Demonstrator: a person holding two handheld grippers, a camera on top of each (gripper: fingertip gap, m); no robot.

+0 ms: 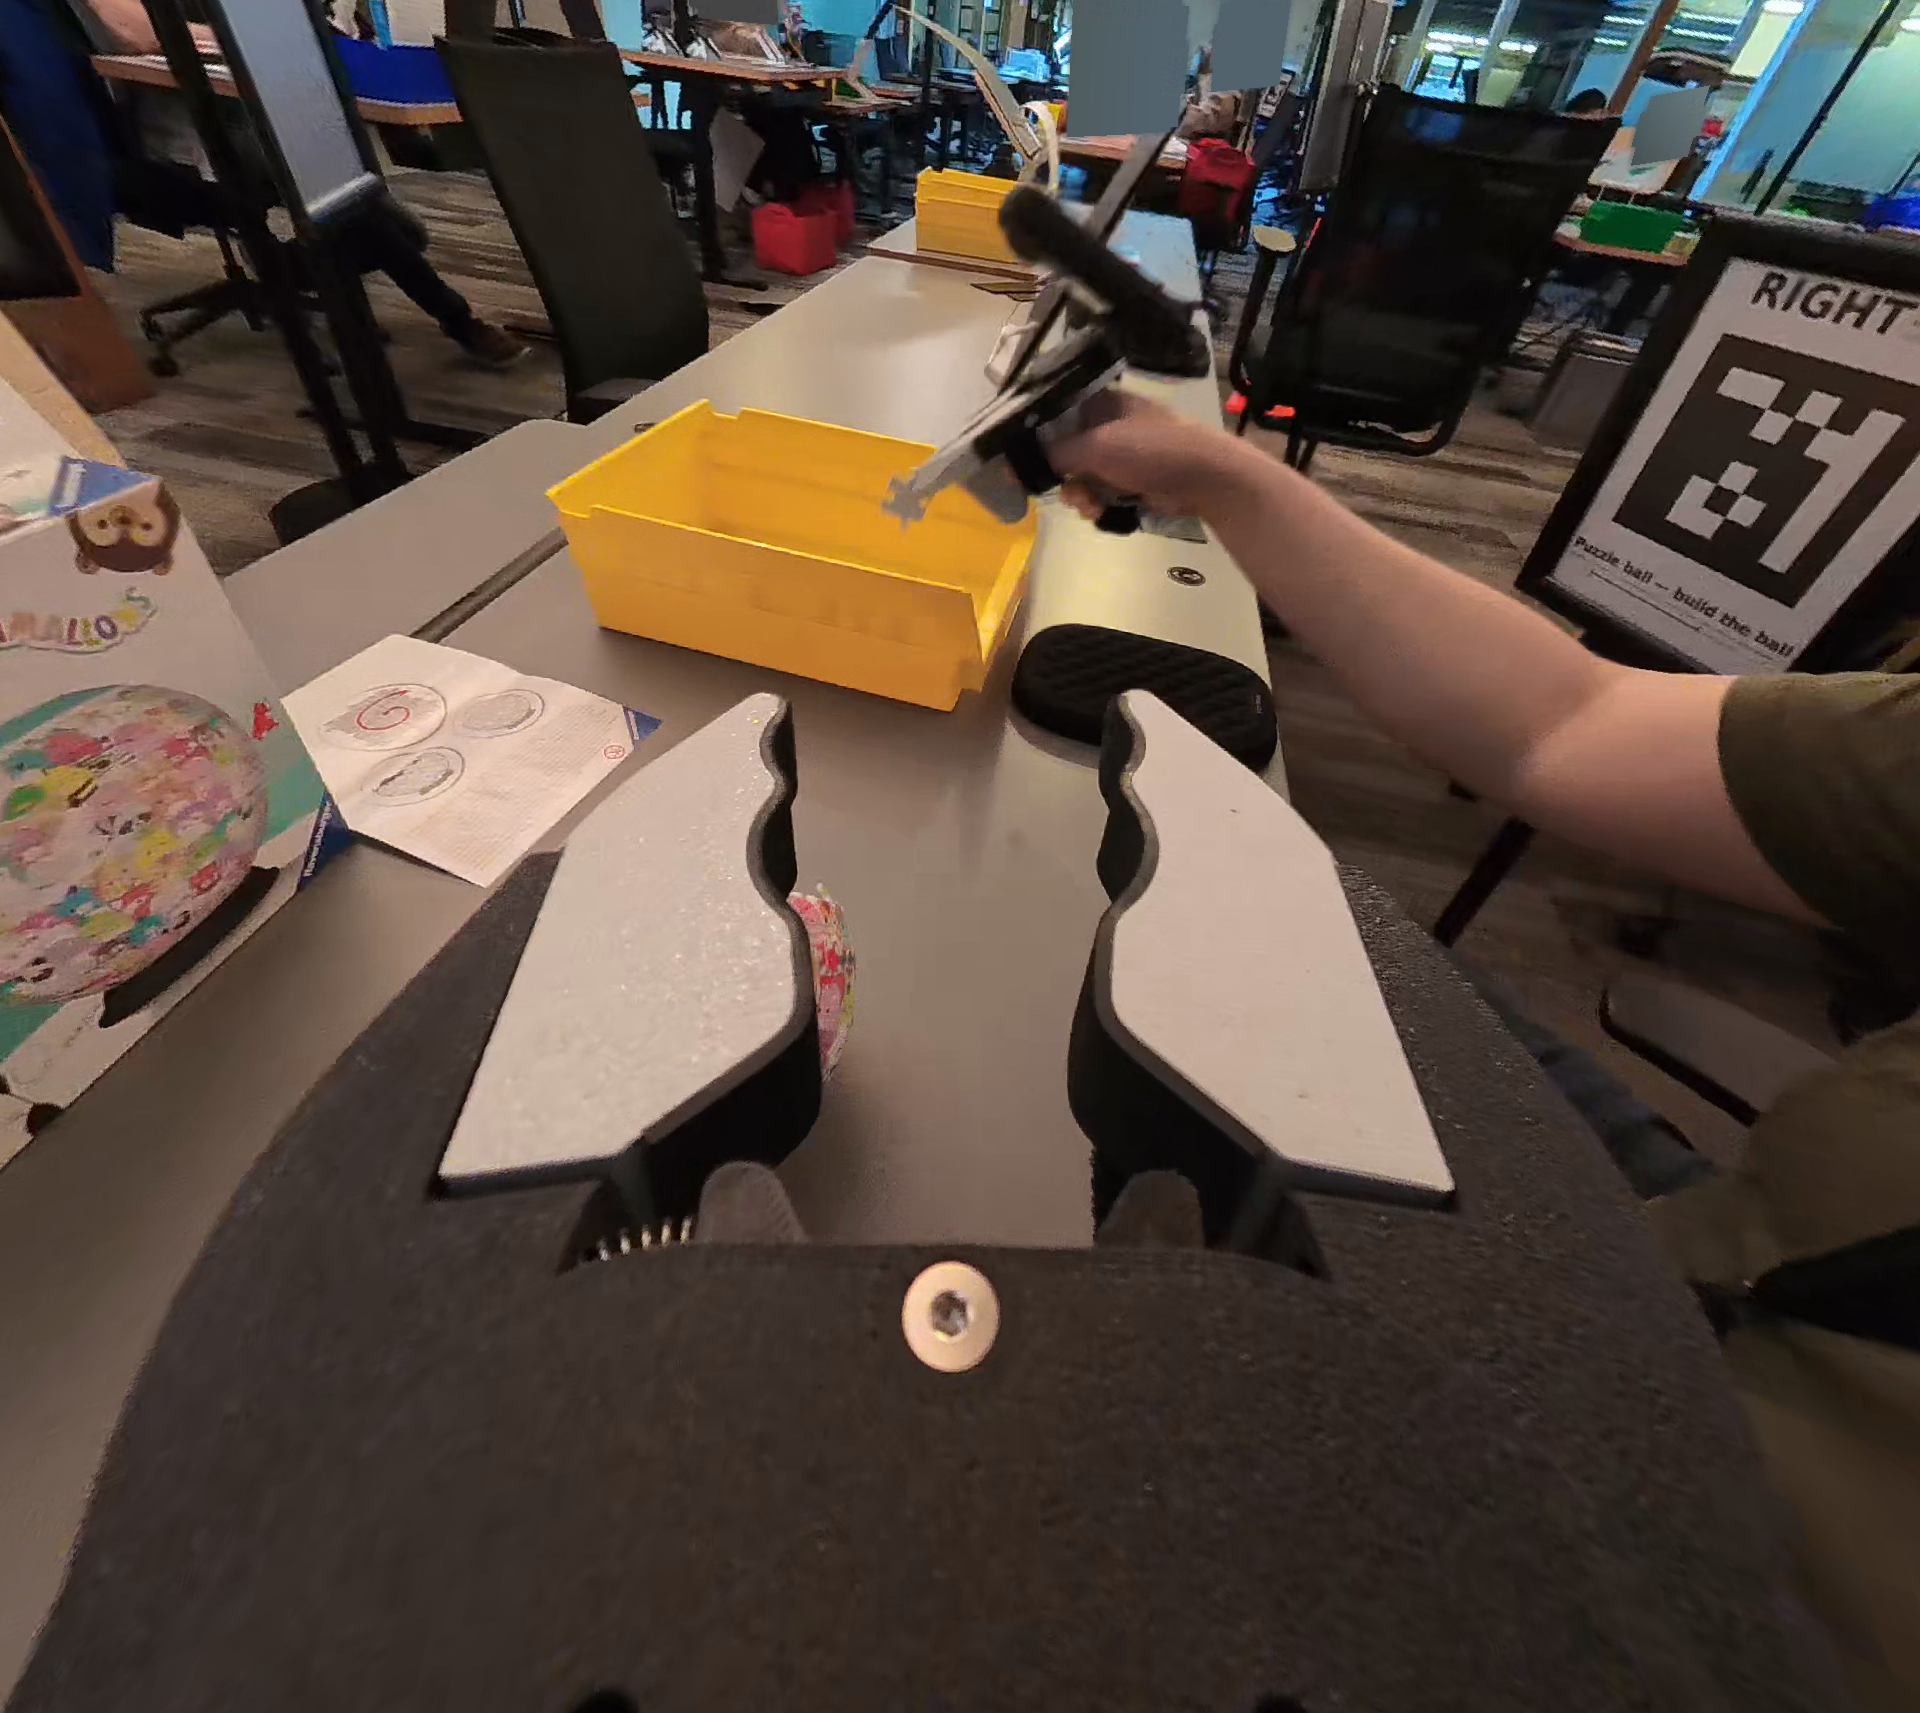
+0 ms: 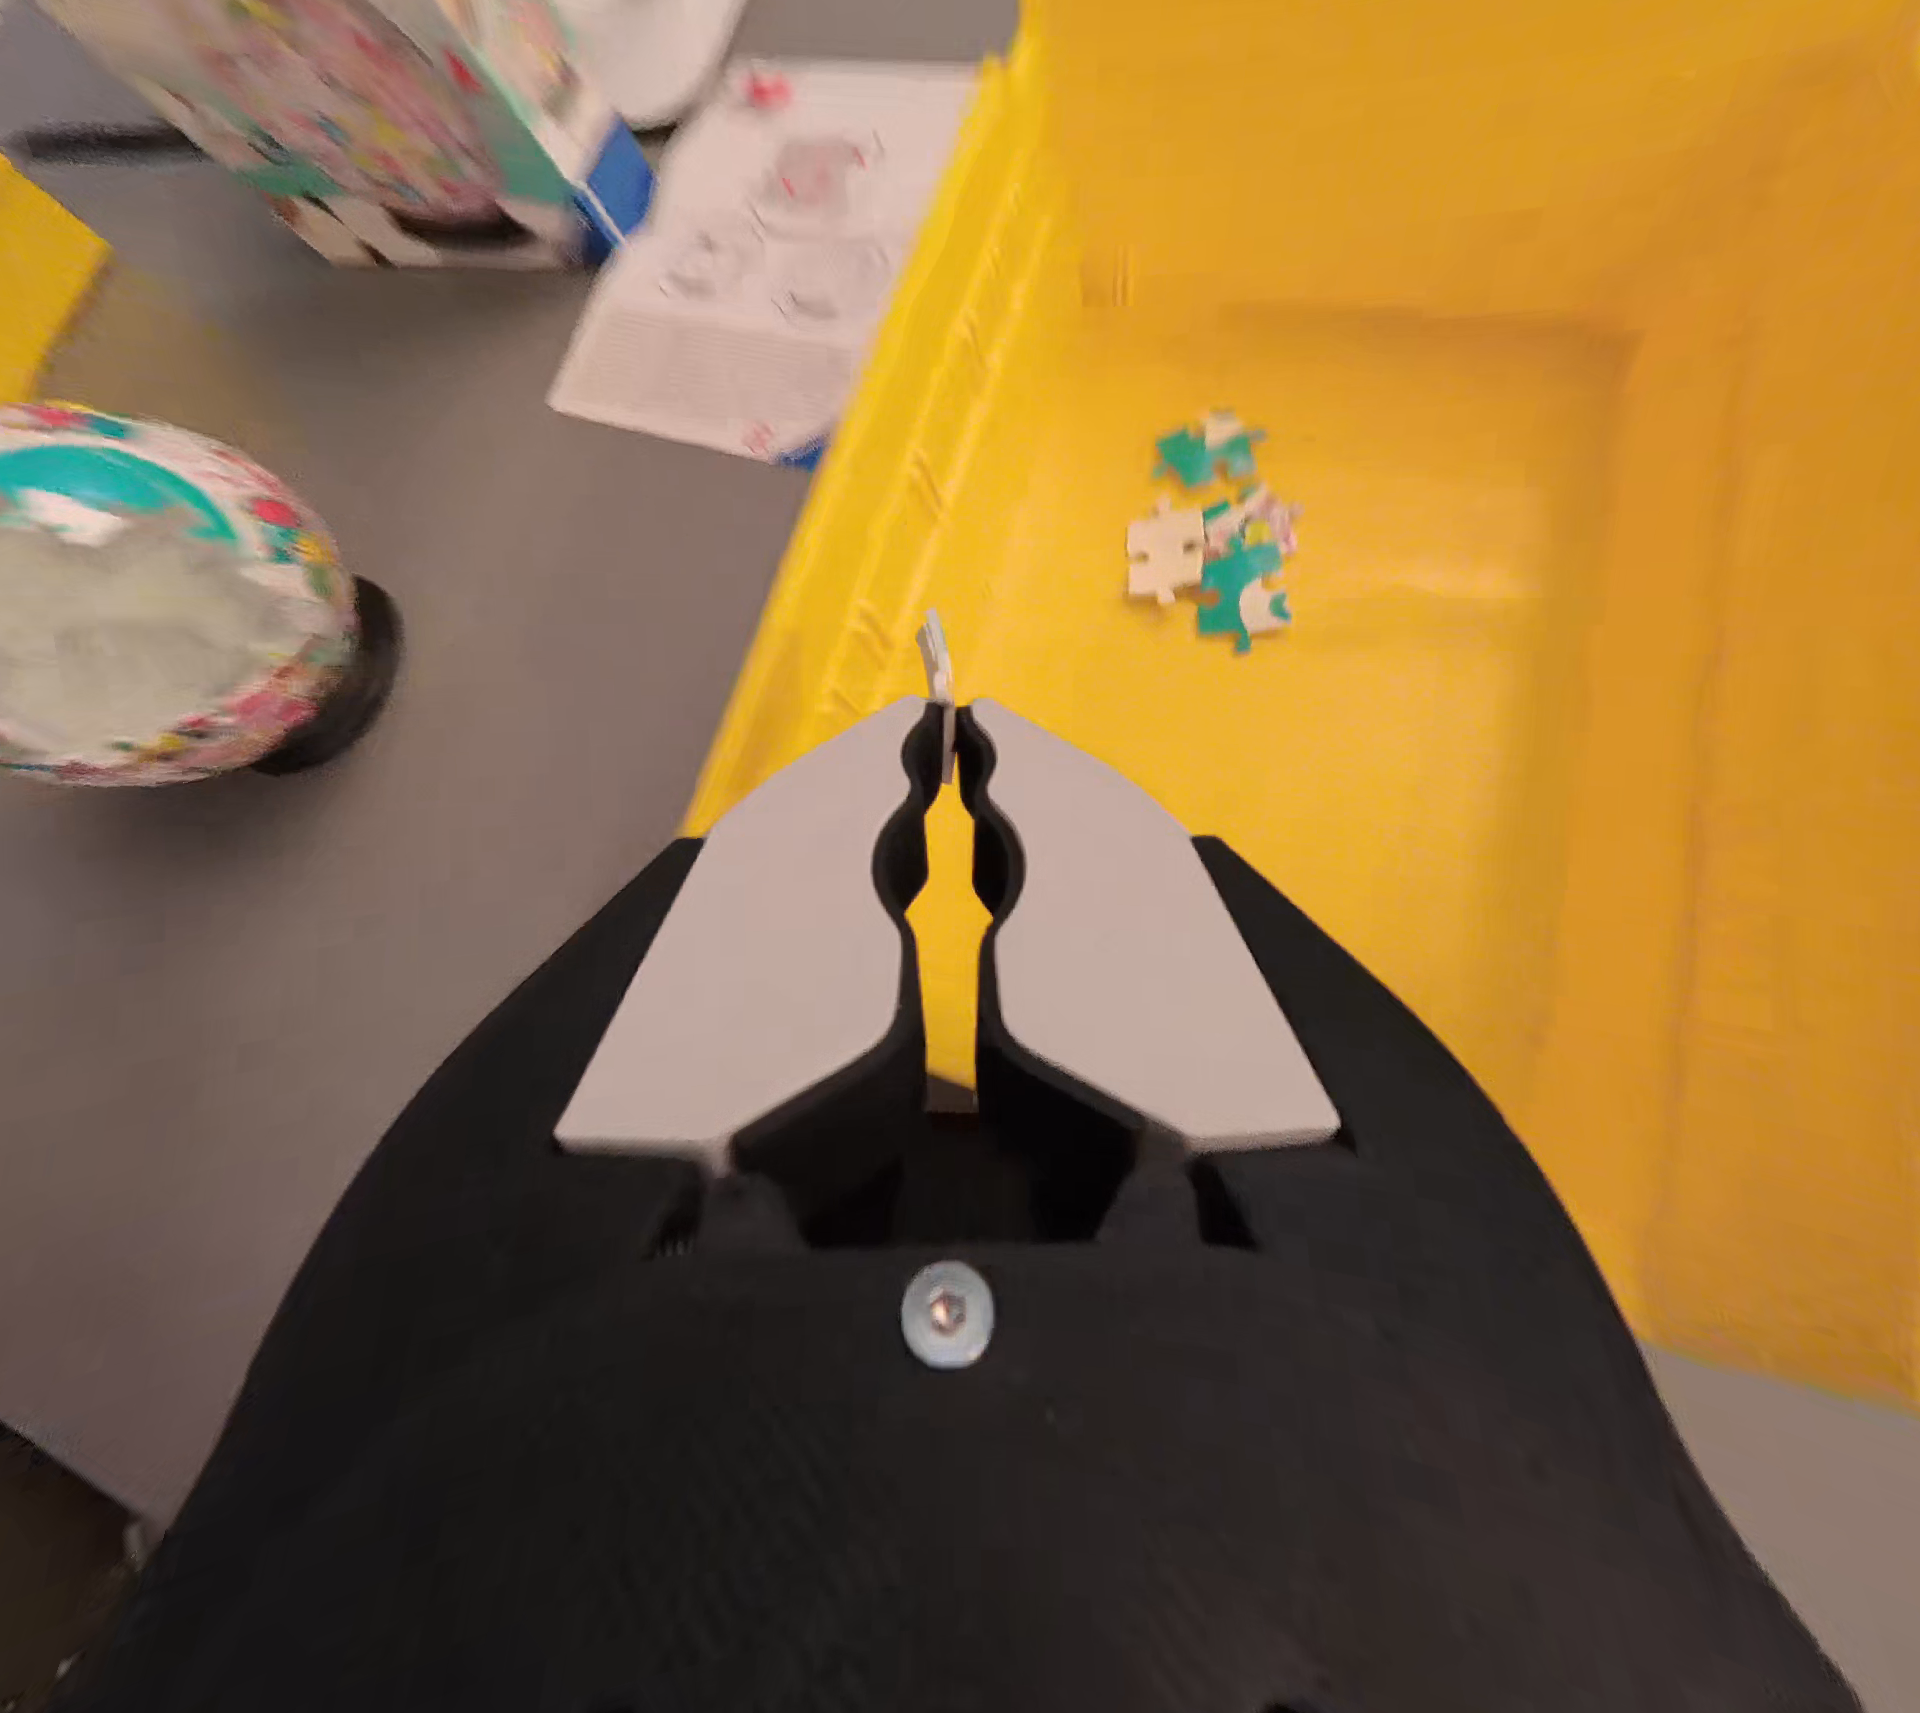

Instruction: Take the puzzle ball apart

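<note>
The puzzle ball (image 2: 156,593), colourful with its top opened up, sits on a black stand (image 2: 369,676) on the grey table; in the left wrist view only a sliver of the ball (image 1: 826,967) shows under my left finger. My left gripper (image 1: 951,707) is open and empty, just above the ball. My right gripper (image 2: 940,713) is shut on a single puzzle piece (image 2: 938,655), held edge-on over the near rim of the yellow bin (image 2: 1351,53). It also shows in the left wrist view (image 1: 906,505) over the bin (image 1: 769,614). Several loose pieces (image 2: 1216,520) lie in the bin.
The puzzle box (image 1: 125,780) stands at the left, with an instruction sheet (image 1: 468,749) beside it. A black pad (image 1: 1143,697) lies right of the bin. A framed sign (image 1: 1745,458) stands off the table's right side. More yellow bins (image 1: 961,214) sit at the far end. The puzzle ball (image 2: 156,593) lies some 20 cm from my left tips, 25 cm from my right tips.
</note>
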